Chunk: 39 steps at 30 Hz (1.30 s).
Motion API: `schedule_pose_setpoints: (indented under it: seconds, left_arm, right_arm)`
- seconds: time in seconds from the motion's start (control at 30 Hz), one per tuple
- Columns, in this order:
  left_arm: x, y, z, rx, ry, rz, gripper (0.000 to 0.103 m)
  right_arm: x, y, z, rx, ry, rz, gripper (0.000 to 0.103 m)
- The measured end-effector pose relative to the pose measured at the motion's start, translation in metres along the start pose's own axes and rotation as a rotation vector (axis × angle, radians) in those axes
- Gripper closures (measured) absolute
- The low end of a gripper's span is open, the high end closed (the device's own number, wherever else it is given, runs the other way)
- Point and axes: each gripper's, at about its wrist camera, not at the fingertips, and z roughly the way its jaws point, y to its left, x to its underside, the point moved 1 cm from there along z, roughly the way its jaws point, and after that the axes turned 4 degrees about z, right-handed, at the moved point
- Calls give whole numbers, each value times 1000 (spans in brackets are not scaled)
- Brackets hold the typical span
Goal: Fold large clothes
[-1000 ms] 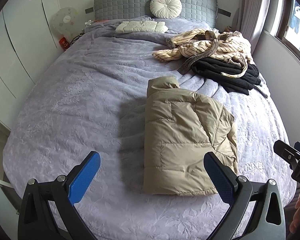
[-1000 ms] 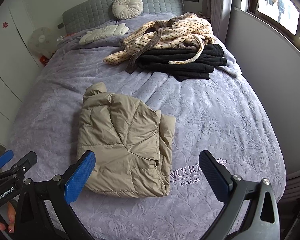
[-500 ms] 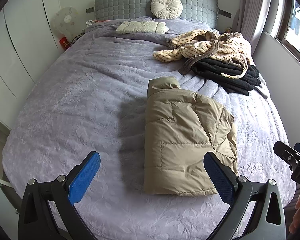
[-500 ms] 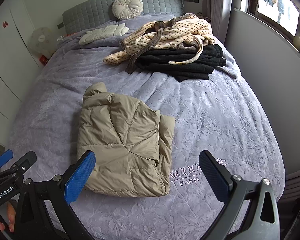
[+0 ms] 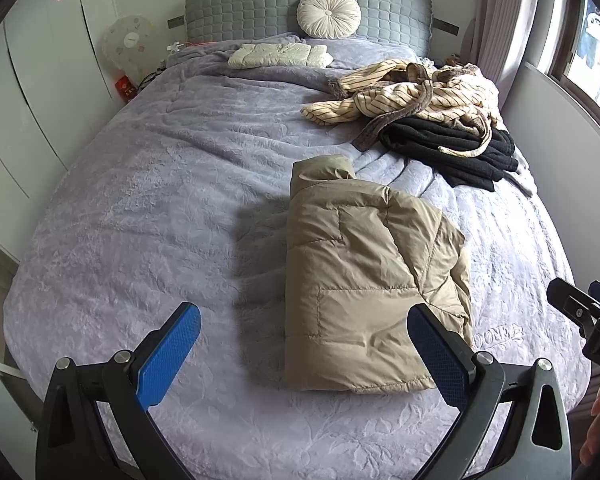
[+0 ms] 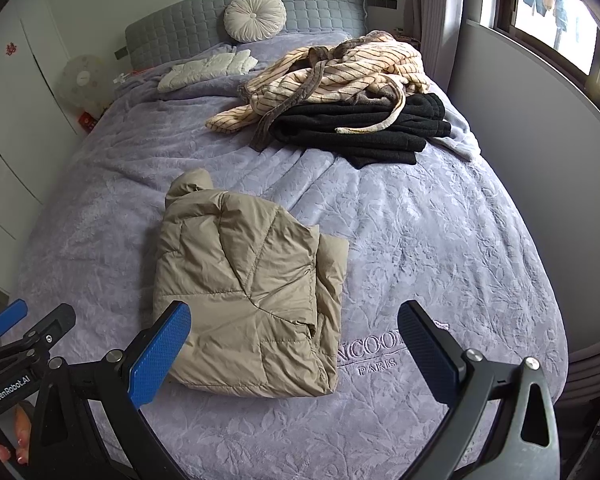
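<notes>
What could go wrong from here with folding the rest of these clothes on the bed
The puffy tan jacket may spring open, since nothing holds it and both claws are open. The striped robe lies tangled over the black garment, its belt trailing across it, so lifting the robe could drag the black one apart.

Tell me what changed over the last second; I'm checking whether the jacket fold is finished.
Nothing visibly changed. The left gripper and right gripper hang open above the bed, holding nothing, and the folded tan jacket lies where it was.
</notes>
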Motion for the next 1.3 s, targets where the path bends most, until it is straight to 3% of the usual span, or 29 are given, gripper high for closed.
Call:
schedule_pose_setpoints:
  seconds: [1.3]
  left_arm:
    - [-1, 0, 0, -1, 0, -1, 0]
  right_arm:
    - [1, 3, 0, 4, 0, 1, 0]
